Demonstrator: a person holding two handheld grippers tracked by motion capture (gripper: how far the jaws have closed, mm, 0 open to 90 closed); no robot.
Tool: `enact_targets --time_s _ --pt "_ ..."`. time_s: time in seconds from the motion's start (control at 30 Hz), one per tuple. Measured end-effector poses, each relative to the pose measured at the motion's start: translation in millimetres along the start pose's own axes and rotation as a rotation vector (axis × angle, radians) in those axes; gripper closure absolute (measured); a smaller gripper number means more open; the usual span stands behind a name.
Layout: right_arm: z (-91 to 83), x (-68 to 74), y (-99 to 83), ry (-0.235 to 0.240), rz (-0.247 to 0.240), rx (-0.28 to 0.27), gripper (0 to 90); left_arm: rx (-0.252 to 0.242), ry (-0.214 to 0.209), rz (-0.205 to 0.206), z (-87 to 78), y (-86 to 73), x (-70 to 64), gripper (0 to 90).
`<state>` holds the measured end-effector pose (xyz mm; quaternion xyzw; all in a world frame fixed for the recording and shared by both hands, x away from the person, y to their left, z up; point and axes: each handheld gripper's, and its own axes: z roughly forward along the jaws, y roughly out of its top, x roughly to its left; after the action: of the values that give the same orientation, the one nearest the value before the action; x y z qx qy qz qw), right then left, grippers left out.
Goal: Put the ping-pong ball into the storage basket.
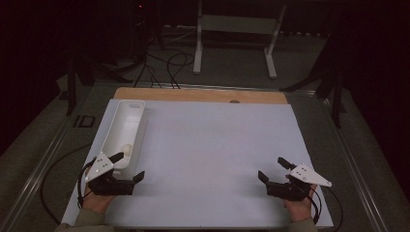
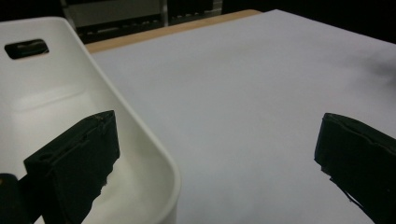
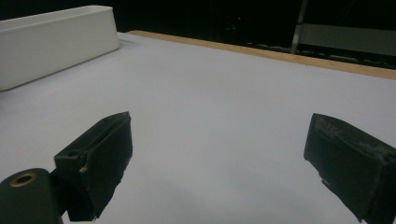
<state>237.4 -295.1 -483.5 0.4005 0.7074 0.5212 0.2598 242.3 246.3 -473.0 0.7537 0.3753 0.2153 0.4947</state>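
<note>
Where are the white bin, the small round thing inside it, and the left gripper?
white bin (image 1: 126, 112), high view, on its inner floor near the far end.
small round thing (image 1: 127, 149), high view, on its top.
left gripper (image 1: 129, 166), high view, midway between its fingertips.

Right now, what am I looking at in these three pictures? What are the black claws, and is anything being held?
There is no robot here. A person holds a hand tool in each hand: the left gripper and the right gripper, each with two black jaws that can pinch.

The high view comes from a camera above the person, looking down on the table. The other two pictures come from small cameras riding on the grippers, so the black blocks at the bottom of each are that gripper's own jaws.

On the table's pale sheet lies a long white tray, at the left. One jaw of the left gripper hangs over the tray's near end, the other outside its wall. Both grippers are open and hold nothing.
</note>
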Motion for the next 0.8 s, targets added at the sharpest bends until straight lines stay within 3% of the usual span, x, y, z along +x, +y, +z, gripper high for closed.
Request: enact_targets --time_s 0.33,0.8 --pt "0.0 0.4 -2.3 0.012 -0.006 0.003 7.5 -0.024 0.003 -0.006 -6.7 -13.9 3.4 0.5" --pt "4.8 0.7 -5.4 0.032 -0.032 0.004 7.4 -0.059 0.026 0.0 -3.2 -18.4 5.3 0.2"
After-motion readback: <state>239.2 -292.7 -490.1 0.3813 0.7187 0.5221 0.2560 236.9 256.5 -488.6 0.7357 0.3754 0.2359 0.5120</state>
